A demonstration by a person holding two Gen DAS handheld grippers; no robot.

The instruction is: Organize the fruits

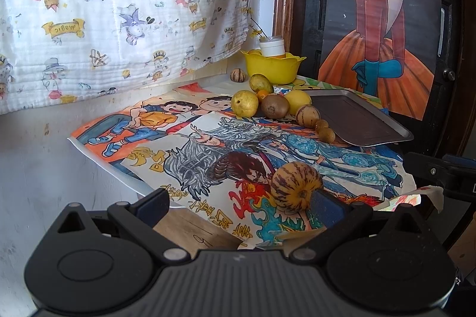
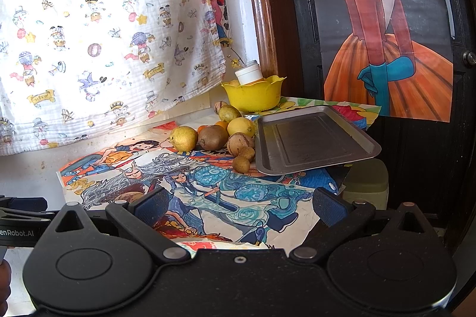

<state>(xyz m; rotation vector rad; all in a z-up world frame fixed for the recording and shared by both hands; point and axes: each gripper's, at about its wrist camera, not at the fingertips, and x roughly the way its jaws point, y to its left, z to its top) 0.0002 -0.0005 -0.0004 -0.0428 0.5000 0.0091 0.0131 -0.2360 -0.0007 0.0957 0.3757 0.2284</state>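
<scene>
My left gripper (image 1: 241, 208) has its jaws wide apart, with a striped melon (image 1: 296, 186) low and right of centre in its view, just beside the right pad; whether it touches I cannot tell. My right gripper (image 2: 241, 208) is spread too, holding nothing. The melon looks firm, smooth-skinned and round, likely to roll, so I'd squeeze across its widest middle, gently. Mid-frame sits the pile: a fuzzy kiwi (image 1: 275, 106), a speckled pear (image 1: 244, 103), a glossy lemon (image 1: 298, 100). Right of them lies a flat metal tray (image 1: 357, 120), behind them a scalloped yellow bowl (image 1: 272, 65)
</scene>
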